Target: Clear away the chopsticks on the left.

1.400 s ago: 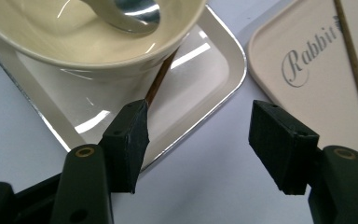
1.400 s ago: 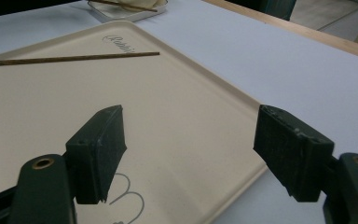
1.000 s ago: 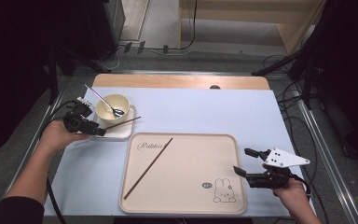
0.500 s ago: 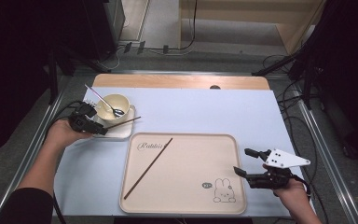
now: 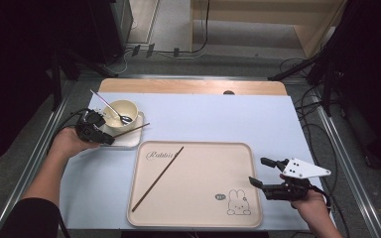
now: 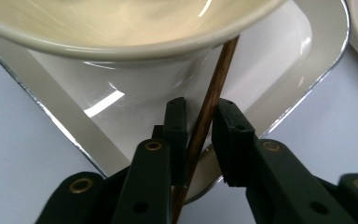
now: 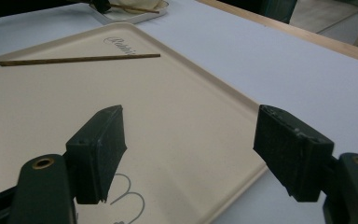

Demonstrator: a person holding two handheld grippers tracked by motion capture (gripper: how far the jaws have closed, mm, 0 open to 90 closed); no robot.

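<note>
chopstick (image 6: 209, 109) between left gripper (image 6: 199, 126) jaws, pointing up-right

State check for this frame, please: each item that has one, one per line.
Left hand-held gripper: jaws have just been closing around chopstick, gap on one side.
Right hand-held gripper: open, empty.
Second chopstick: flat on tray.
Bowl: upright, spoon inside.

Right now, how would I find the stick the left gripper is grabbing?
Look at the small white plate left of the big cream tray. A cup with a spoon stands on it, and the brown chopstick leans beside the cup. Its twin lies alone on the tray.
</note>
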